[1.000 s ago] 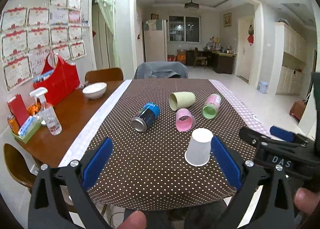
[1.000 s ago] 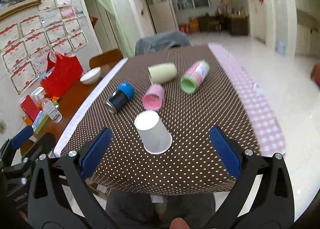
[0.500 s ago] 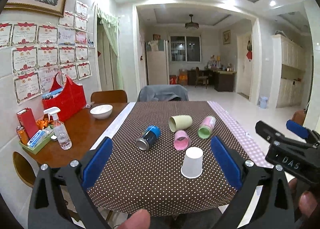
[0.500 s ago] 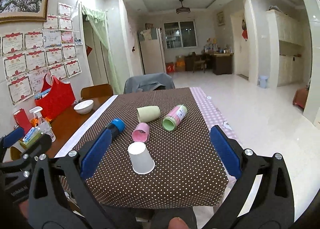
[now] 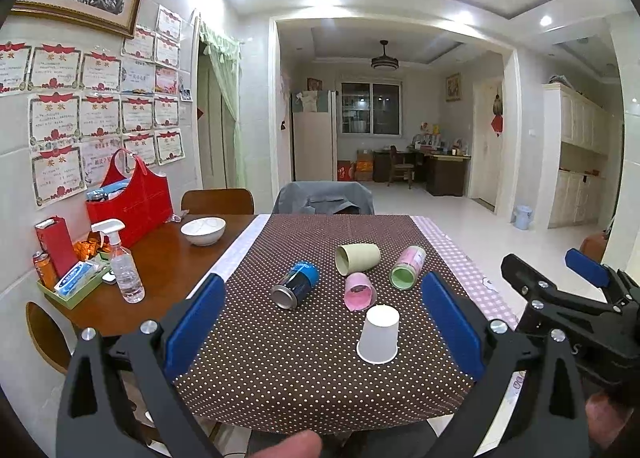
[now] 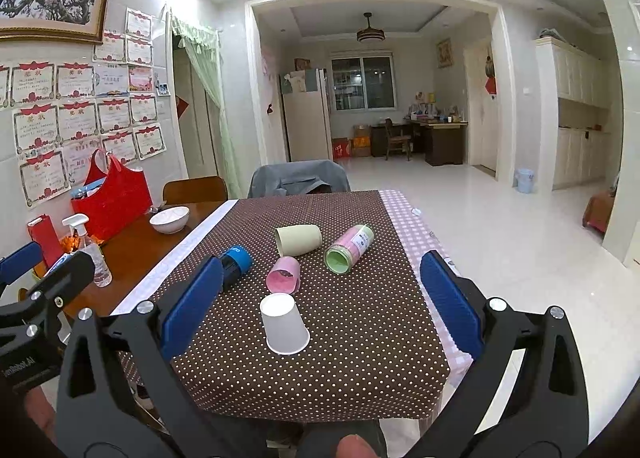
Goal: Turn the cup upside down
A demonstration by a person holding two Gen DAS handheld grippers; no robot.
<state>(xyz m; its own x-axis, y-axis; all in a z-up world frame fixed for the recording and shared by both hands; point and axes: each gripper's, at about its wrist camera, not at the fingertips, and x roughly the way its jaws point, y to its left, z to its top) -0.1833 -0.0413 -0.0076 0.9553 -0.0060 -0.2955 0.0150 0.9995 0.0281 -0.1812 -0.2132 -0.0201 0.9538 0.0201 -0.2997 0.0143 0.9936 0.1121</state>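
Both grippers hang spread wide with nothing between their blue pads: the left gripper (image 5: 320,322) fills the bottom of its own view, the right gripper (image 6: 316,308) the bottom of its own. Going left to right in the left wrist view, a spray bottle (image 5: 122,264) stands at the left, a blue can (image 5: 296,285) lies at centre, then a pink cup (image 5: 359,292) on its side. Below it, right of centre, the white paper cup (image 5: 378,335) stands mouth-down on the dotted tablecloth (image 5: 280,370).
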